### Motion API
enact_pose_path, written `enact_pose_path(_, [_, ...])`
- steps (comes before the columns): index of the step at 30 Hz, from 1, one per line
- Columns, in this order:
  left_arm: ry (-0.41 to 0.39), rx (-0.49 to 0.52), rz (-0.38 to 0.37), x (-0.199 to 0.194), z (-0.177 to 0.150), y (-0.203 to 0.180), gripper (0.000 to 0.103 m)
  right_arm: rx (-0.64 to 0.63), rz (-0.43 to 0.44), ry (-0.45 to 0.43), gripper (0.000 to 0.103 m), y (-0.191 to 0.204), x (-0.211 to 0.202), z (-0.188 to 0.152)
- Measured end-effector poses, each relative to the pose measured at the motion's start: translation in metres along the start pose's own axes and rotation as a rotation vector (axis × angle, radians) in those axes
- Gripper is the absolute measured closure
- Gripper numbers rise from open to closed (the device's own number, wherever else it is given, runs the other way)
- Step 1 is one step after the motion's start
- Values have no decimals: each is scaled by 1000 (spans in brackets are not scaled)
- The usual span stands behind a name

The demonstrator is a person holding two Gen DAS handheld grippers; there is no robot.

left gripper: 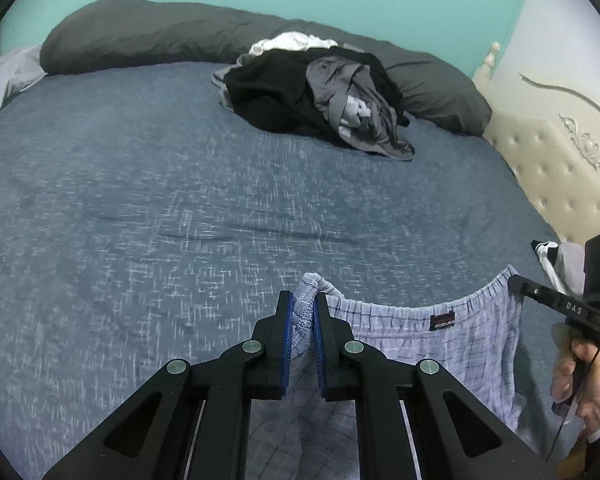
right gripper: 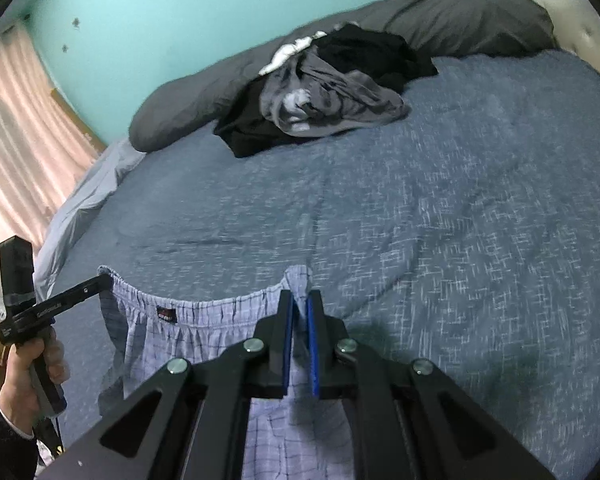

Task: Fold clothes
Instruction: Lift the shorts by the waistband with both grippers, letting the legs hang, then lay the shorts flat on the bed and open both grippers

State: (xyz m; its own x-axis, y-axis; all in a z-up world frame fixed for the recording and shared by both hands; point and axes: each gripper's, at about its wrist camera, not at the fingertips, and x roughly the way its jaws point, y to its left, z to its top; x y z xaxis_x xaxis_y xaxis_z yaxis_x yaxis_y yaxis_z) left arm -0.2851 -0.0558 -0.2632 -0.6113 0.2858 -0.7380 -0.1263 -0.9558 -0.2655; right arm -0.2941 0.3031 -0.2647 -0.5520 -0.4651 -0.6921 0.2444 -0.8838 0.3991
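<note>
A pair of light blue checked boxer shorts (left gripper: 412,344) hangs stretched by its elastic waistband between my two grippers, just above the blue bedspread (left gripper: 140,200). My left gripper (left gripper: 303,300) is shut on one waistband corner, the cloth bunched between its blue pads. The right gripper (right gripper: 300,300) is shut on the other corner of the shorts (right gripper: 204,344). In the left wrist view the right gripper (left gripper: 514,282) shows at the far right, held by a hand (left gripper: 580,384). The left gripper (right gripper: 104,280) and its hand (right gripper: 28,376) show at the left of the right wrist view.
A heap of black, grey and white clothes (left gripper: 320,92) lies at the far side of the bed, against long dark grey pillows (left gripper: 148,36). A cream tufted headboard (left gripper: 548,168) stands to the right, with a black and white garment (left gripper: 548,260) near it. Pink curtains (right gripper: 16,140) hang at the left.
</note>
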Motion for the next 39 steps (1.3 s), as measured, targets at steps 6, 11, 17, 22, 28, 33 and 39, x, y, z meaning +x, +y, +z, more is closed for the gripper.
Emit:
enact_pose_path(6, [58,-4,2,36,8,8,93,11,-40,62,96,-13,36,7])
enact_pose_path(11, [94,-34,-9,61,10,19,93,12,-63,96,96,-22,58,10])
enact_pose_path(17, [141,-63,-1,87,9,27,92,24,-86,142,96,-30,84,8])
enact_pose_path(22, [157,-87,-26,91,9,32,90,74,-69,156,95,-38,88,4])
enact_pose_path(28, [120,-137,-86,61,13,43,68,188,-41,127,77,-52,60,0])
enact_pose_path(33, [59,-183,-99,12,-6,53,57,290,-22,60,75,-66,18,-22])
enact_pose_path(39, [1,-192,-77,-39,-57,51,56,403,19,-26,75,-71,-36,-77])
